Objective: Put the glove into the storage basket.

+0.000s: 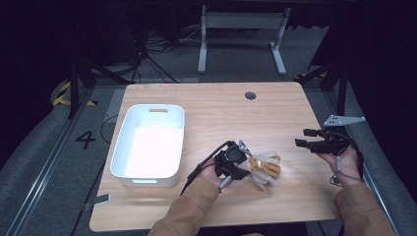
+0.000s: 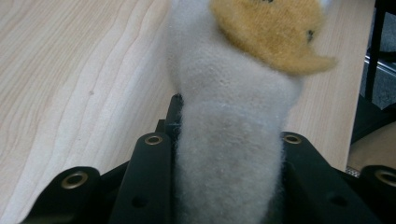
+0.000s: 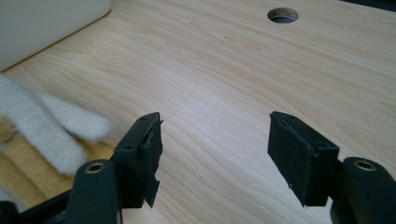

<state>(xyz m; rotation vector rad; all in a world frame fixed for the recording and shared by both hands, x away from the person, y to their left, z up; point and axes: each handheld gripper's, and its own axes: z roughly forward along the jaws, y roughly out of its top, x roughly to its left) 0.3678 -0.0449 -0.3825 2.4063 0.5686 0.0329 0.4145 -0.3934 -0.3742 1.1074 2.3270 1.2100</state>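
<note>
High view places my left gripper (image 1: 242,160) near the front middle of the surface (image 1: 216,108), clamped on a plush toy (image 1: 264,167) of cream and tan fleece; the rest of the toy trails to the right of the gripper, low over the wood or resting on it, which of the two I cannot tell. Left gripper view confirms the hold: a cream limb of the toy sits squeezed between both black jaws, the tan part hanging beyond them. My right gripper (image 1: 307,139) is held apart near the right edge, jaws standing wide with nothing between them; right gripper view shows bare wood in the gap and the toy's fleece off to one side. A white bin (image 1: 147,179) stands at the left of the surface, well apart from the toy. My judgement is that the step in hand is carrying the toy across to that bin. To do it well, I should keep the clamp firm, since fleece compresses and a single limb may slip under the dangling weight; raise enough for the hanging part to pass over the bin's near wall; travel steadily to avoid swing; let go only once the toy hangs inside the rim. The right gripper should stay clear of the path
</note>
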